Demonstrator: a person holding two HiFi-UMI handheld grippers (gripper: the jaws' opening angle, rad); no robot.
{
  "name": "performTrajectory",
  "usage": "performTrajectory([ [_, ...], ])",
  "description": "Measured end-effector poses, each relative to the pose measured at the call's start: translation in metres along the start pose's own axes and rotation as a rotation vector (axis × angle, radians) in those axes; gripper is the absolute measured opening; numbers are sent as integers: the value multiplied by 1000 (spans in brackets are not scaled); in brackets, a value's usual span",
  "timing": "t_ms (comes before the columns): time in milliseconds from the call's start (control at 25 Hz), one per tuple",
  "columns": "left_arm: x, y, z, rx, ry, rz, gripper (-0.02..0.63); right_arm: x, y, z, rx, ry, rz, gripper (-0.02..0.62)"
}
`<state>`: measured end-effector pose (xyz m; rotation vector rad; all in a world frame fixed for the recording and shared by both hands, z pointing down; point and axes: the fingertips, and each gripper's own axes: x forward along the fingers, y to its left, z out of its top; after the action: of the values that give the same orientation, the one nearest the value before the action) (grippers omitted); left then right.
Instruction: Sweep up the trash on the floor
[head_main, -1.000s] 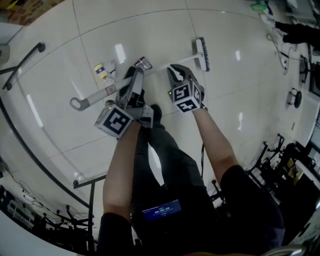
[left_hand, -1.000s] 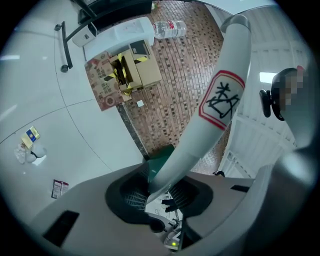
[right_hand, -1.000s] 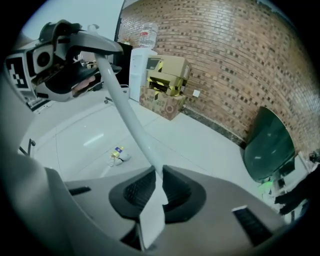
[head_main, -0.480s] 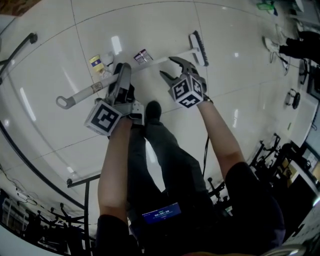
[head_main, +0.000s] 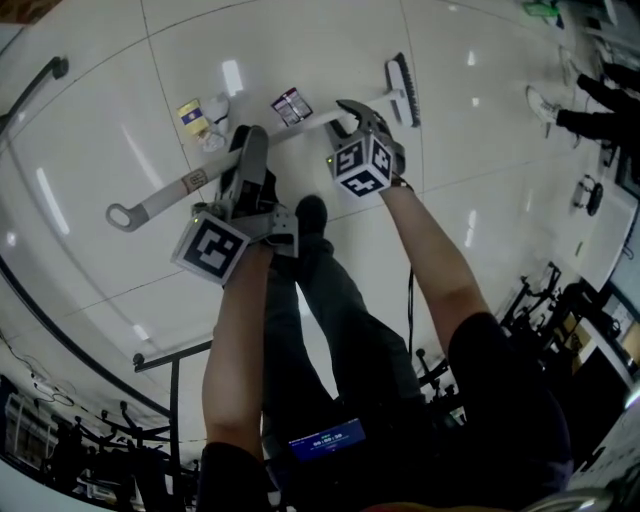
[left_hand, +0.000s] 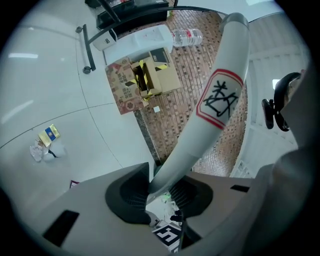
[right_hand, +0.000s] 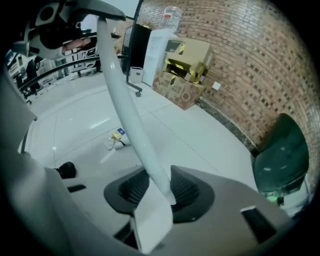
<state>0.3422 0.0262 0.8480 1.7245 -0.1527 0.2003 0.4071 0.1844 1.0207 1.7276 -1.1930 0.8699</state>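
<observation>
Clamping the broom handle (left_hand: 220, 95) in your left gripper (left_hand: 161, 191), you've just been closing the right gripper (right_hand: 162, 186) onto it, at two o'clock.

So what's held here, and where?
The broom: left gripper clamps its handle midway; right gripper, jaws just closing, straddles it nearer the brush head, grip unclear.

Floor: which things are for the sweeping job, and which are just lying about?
For the job: broom, yellow packet, wrapper, card.
Just lying about: boxes, bottle.
</observation>
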Motion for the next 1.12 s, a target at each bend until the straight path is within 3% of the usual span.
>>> performTrajectory([
  [320, -8, 0, 13, 68, -28, -16, 103, 8, 12, 9, 279, -32, -48, 161],
  [720, -75, -18, 51, 129, -102, -18, 103, -16, 71, 64, 407, -112, -31, 167],
  [840, -93, -20, 55, 127, -103, -25, 103, -22, 85, 75, 420, -129, -22, 169],
  [1120, -126, -45, 72, 205, -121, -10, 104, -43, 115, 106, 444, -155, 26, 170],
])
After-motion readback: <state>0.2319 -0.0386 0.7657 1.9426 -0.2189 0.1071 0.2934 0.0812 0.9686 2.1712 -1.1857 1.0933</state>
